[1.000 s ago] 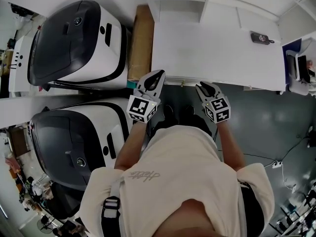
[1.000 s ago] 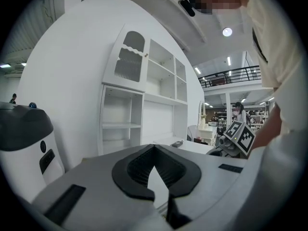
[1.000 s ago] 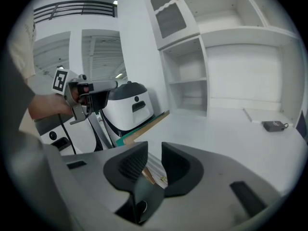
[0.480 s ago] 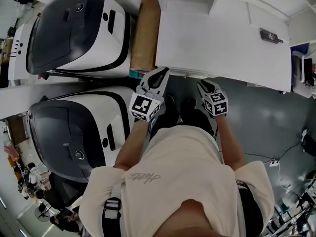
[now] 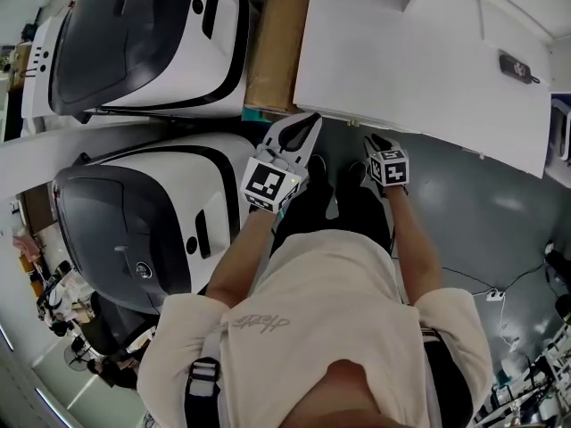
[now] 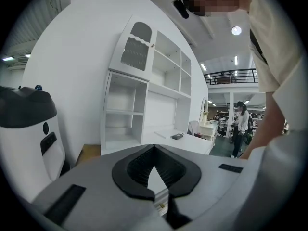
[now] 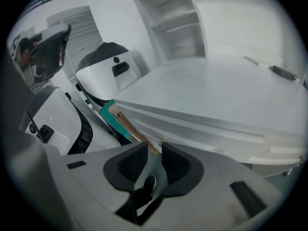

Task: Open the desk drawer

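Observation:
The white desk (image 5: 419, 69) fills the upper right of the head view, and its front edge runs just beyond both grippers. In the right gripper view the drawer front (image 7: 202, 129) lies flush under the desk top (image 7: 216, 90), with a small brass-coloured knob (image 7: 162, 142) just past the jaws. My right gripper (image 7: 154, 150) (image 5: 375, 139) is open and empty, tilted down at that front. My left gripper (image 5: 303, 127) (image 6: 154, 148) sits to its left near the desk's corner. Its tips meet and nothing is in it.
Two large white-and-black machines (image 5: 143, 52) (image 5: 143, 221) stand at the left. A cardboard box (image 5: 275, 43) is wedged between the upper one and the desk. A small dark device (image 5: 517, 65) lies on the desk. The person's legs (image 5: 343, 203) are below the grippers, on grey floor (image 5: 473, 221).
Both grippers have dropped lower in front of the desk's edge, the right one much more, tipping further downward. The jaws look unchanged.

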A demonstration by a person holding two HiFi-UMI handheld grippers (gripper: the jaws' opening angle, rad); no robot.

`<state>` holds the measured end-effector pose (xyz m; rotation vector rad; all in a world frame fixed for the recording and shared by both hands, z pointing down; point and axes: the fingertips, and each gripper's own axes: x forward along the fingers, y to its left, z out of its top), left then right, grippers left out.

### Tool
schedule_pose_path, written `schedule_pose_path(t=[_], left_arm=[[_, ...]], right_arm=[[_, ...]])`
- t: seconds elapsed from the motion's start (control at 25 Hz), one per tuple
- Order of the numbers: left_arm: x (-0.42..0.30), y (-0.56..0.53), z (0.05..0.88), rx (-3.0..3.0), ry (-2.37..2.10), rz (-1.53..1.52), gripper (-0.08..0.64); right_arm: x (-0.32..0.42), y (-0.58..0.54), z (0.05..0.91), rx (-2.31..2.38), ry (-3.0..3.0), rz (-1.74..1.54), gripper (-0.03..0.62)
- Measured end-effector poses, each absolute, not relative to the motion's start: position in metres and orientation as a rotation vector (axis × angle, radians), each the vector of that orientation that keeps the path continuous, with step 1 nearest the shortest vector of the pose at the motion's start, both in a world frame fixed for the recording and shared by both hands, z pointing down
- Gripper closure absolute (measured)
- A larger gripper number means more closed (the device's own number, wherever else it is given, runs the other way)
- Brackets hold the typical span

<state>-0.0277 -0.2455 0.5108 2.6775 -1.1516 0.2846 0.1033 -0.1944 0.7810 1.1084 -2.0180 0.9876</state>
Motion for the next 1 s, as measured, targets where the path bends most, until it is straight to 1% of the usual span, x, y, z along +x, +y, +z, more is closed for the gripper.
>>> schedule_pose_path(t=[0.08, 0.16, 0.64, 1.0], left_arm=[[-0.024, -0.248, 0.516, 2.675, -1.140, 0.288, 0.560], [-0.021, -0.251, 0.519, 2.671, -1.132, 0.289, 0.560], [-0.013, -0.265, 0.551, 2.638, -1.093, 0.315, 0.560], [-0.025, -0.270, 0.576, 2.606, -1.076, 0.367, 0.560]], right_arm=[[0.102, -0.196, 0.792, 1.095, -2.003, 1.001, 0.503], [0.098, -0.197, 0.802, 1.078, -1.991, 1.008, 0.466], [0.088, -0.215, 0.864, 1.093, -1.921, 1.110, 0.466], [0.077, -0.232, 0.892, 1.144, -1.869, 1.189, 0.466]])
